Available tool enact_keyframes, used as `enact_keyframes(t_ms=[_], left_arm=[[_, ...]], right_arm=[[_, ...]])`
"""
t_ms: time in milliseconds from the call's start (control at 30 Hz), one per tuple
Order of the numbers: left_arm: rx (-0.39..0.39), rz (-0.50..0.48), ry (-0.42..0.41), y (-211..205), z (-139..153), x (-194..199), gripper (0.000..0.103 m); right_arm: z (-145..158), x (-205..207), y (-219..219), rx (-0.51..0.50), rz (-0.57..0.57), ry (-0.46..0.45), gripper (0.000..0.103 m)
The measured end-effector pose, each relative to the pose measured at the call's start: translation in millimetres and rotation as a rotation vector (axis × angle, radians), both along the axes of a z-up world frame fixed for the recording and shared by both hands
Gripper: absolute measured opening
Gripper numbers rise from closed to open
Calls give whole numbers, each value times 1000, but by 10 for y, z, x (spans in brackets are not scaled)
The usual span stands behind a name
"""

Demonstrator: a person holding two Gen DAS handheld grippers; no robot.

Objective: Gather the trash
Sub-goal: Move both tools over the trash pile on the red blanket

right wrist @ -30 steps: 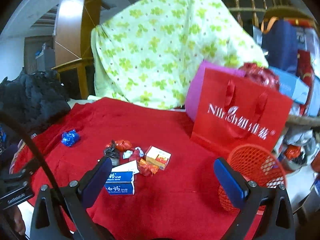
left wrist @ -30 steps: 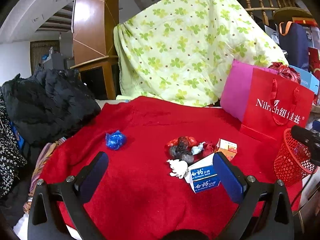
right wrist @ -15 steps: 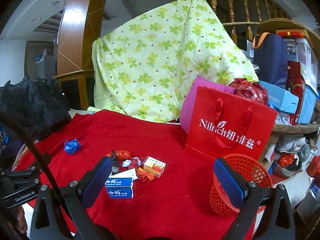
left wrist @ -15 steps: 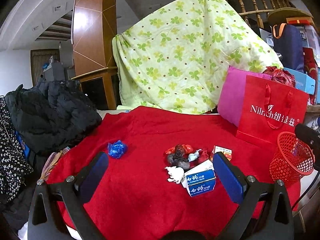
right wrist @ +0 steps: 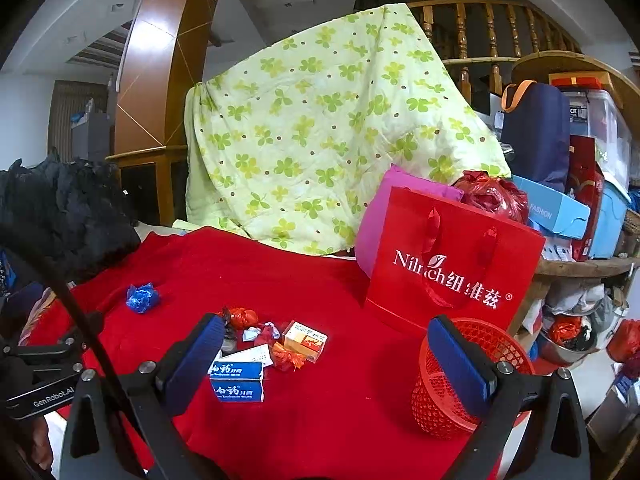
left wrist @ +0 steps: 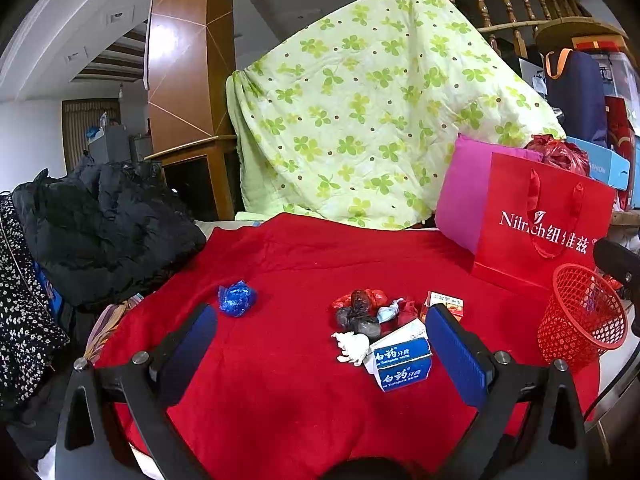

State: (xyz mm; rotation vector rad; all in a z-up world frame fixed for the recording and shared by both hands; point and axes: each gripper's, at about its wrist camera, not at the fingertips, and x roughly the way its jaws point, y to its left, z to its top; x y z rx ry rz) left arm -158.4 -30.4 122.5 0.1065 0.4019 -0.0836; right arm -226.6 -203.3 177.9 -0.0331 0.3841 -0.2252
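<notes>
A: Left gripper (left wrist: 320, 344) spread wide, empty, above red blanket's (left wrist: 288, 408) near edge. Blue wrapper (left wrist: 237, 298) alone toward left edge; toothpaste box (left wrist: 402, 364) fronting central litter.

B: Right gripper (right wrist: 334, 358) likewise spread, empty. Red basket (right wrist: 460, 384) at right edge. Advise lone wrapper first, pinched centrally.

Red cloth (left wrist: 288, 264) covers the table. Green clover-print quilt (left wrist: 372, 108) draped over a wooden railing (right wrist: 480, 24) at 12 o'clock. Red paper gift bag (left wrist: 548, 232), white lettering, upright at 2 o'clock, touching a pink bag (left wrist: 460, 196) behind it. Crumpled red plastic (right wrist: 492, 194) shows above the gift bag's top edge. Black padded jacket (left wrist: 100, 232) heaped at 9 o'clock, at the cloth's edge. Curved wooden column (left wrist: 188, 60) at 11 o'clock. Navy bag (right wrist: 536, 136) and light blue box (right wrist: 556, 212) stacked at 3 o'clock.
</notes>
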Motion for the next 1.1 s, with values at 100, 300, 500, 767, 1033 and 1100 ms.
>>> enact_keyframes(t_ms=[100, 300, 500, 767, 1033, 1100], left_arm=[[-2, 14, -7, 42, 7, -37, 103], [34, 77, -28, 153, 26, -74, 103], [45, 114, -28, 246, 23, -47, 103], [44, 133, -7, 291, -44, 15, 103], [33, 142, 6, 342, -103, 58, 103], [31, 142, 11, 344, -116, 68, 103]], right_arm=[[29, -59, -31, 51, 35, -37, 103], [42, -288, -225, 264, 180, -246, 103], [-66, -120, -380, 402, 256, -163, 103], [-88, -135, -243, 343, 305, -188, 103], [-32, -235, -207, 359, 335, -286, 103], [-48, -148, -171, 347, 348, -221, 103]])
